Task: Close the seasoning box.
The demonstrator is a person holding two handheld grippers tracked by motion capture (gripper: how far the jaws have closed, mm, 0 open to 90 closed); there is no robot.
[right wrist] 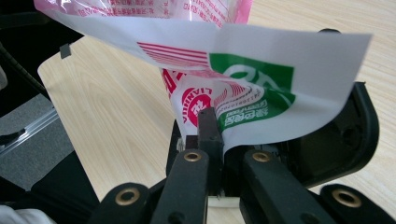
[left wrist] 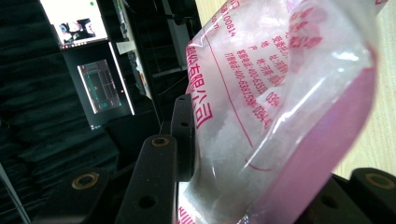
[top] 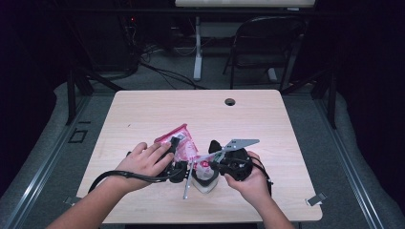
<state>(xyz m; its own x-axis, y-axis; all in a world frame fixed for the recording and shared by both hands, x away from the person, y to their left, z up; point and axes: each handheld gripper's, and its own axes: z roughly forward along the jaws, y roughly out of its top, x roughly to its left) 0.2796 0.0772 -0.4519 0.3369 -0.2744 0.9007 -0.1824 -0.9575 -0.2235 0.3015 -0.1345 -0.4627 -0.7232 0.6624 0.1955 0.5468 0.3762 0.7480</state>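
2 grippers pinching 1 pink-printed plastic bag (top: 184, 143) near desk's (top: 143, 109) front edge: left gripper (left wrist: 261, 186) clamped around its bulky middle, right gripper (right wrist: 219, 140) pressed tight on its white-green flap.

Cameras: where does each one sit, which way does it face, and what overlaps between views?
High view: fixed above the person's side, facing forward and down on the table; forearms, left gripper and right gripper show.
Left gripper view: rides the left gripper, looking along its jaws at the pink bag.
Right gripper view: rides the right gripper, jaws pinching the bag's printed edge.
Shared: all three show the bag and wooden table.
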